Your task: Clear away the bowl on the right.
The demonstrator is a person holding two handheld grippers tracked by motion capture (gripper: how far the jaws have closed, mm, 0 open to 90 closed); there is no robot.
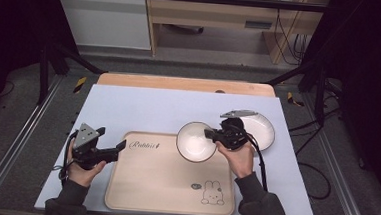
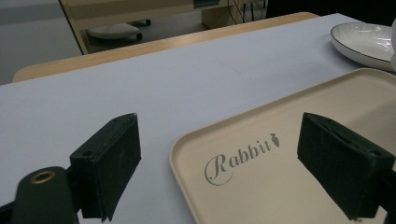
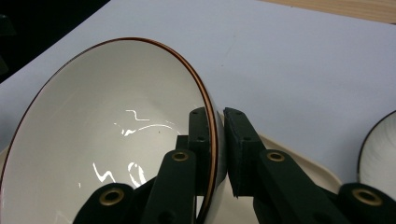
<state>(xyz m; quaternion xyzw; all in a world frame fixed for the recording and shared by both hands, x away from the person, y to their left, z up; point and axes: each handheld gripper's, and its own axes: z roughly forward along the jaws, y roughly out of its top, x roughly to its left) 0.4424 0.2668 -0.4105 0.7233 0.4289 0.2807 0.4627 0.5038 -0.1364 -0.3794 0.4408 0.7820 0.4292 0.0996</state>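
Seen from the high view, the right gripper (image 1: 211,134) sits right of centre, clamped on the rim of a white bowl (image 1: 195,142) that is tilted over the upper right corner of the beige tray (image 1: 164,181). Just right of it lies a white plate (image 1: 260,129) on the pale blue table cover (image 1: 143,109). At the lower left, the left gripper (image 1: 122,146) points toward the tray's left edge

Along the left gripper view, its jaws stand wide apart with nothing between them, above the tray (image 2: 261,186) and its "Rabbit" lettering (image 2: 240,158); the plate (image 2: 364,43) shows at the upper right

Across the right gripper view, the jaws pinch the bowl (image 3: 107,140) by its brown-edged rim, one inside, one outside
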